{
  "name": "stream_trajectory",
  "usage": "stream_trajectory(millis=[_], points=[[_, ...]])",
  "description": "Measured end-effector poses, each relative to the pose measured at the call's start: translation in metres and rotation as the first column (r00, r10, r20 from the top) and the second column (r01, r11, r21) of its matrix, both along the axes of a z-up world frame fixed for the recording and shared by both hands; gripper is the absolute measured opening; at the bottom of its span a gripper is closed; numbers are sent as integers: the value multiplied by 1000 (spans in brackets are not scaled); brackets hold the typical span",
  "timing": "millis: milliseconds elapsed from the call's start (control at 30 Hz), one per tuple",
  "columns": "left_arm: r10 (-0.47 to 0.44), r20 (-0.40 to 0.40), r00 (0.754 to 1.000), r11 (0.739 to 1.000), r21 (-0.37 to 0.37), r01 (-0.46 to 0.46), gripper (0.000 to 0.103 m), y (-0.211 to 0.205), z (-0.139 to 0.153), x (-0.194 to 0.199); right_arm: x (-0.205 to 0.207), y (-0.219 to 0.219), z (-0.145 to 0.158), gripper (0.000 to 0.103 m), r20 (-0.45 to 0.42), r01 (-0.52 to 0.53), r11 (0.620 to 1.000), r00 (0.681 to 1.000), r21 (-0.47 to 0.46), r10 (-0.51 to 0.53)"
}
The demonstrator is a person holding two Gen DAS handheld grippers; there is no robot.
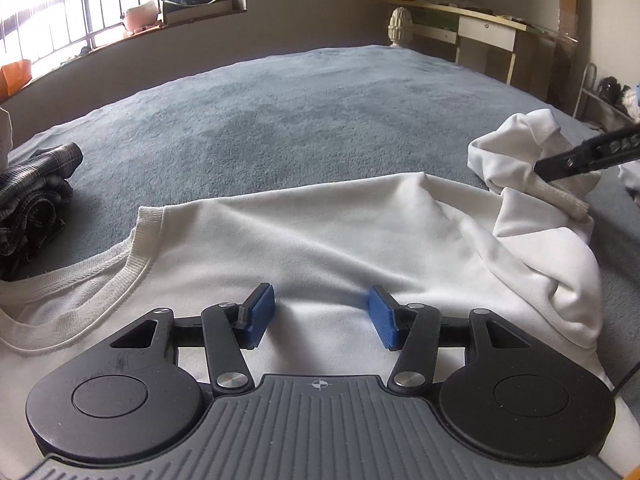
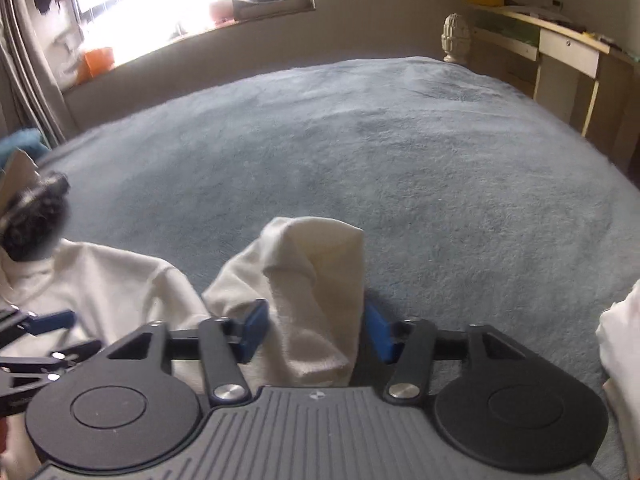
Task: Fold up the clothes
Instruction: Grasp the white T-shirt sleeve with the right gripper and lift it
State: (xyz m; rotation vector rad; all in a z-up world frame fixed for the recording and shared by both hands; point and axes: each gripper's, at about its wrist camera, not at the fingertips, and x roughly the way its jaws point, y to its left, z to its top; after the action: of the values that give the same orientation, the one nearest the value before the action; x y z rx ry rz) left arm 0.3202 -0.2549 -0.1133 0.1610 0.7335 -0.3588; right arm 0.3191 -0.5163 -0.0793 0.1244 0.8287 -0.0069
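Note:
A white sweatshirt (image 1: 304, 248) lies on the blue-grey bed cover (image 1: 280, 120), its ribbed collar (image 1: 132, 256) at the left. My left gripper (image 1: 322, 316) is open and empty, low over the shirt's chest. My right gripper (image 2: 316, 330) holds the shirt's sleeve with its ribbed cuff (image 2: 320, 280) between its blue pads, lifted off the bed. In the left wrist view the right gripper (image 1: 548, 168) comes in from the right edge with the bunched sleeve (image 1: 516, 148). The left gripper also shows at the left edge of the right wrist view (image 2: 60, 332).
A folded dark plaid garment (image 1: 32, 196) lies on the bed at the left. Another white cloth (image 2: 624, 360) sits at the right edge. A desk (image 1: 472, 28) and a bedpost finial (image 1: 400, 26) stand beyond the bed's far corner. A window sill (image 1: 120, 28) runs behind.

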Motion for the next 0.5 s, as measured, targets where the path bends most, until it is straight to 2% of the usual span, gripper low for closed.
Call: stream_trajectory(millis=[33, 100, 200, 267, 400, 500], points=[[4, 1, 1000, 1000, -7, -4, 53, 1, 0, 0, -1, -3, 2, 3, 1, 18, 999, 1000, 30, -18], [10, 4, 1000, 1000, -20, -10, 53, 1, -2, 1, -8, -10, 14, 3, 37, 44, 996, 998, 82, -47], [15, 14, 1000, 1000, -23, -15, 53, 0, -2, 0, -22, -27, 52, 3, 127, 85, 981, 986, 174, -108], [13, 16, 1000, 1000, -27, -13, 53, 1, -2, -1, -34, -46, 83, 3, 204, 113, 960, 965, 257, -168], [7, 16, 1000, 999, -41, -6, 54, 3, -3, 0, -59, -79, 136, 3, 318, 164, 931, 908, 327, -271], [4, 25, 1000, 999, -42, -3, 54, 3, -3, -2, -74, -101, 161, 3, 347, 208, 907, 874, 366, -341]])
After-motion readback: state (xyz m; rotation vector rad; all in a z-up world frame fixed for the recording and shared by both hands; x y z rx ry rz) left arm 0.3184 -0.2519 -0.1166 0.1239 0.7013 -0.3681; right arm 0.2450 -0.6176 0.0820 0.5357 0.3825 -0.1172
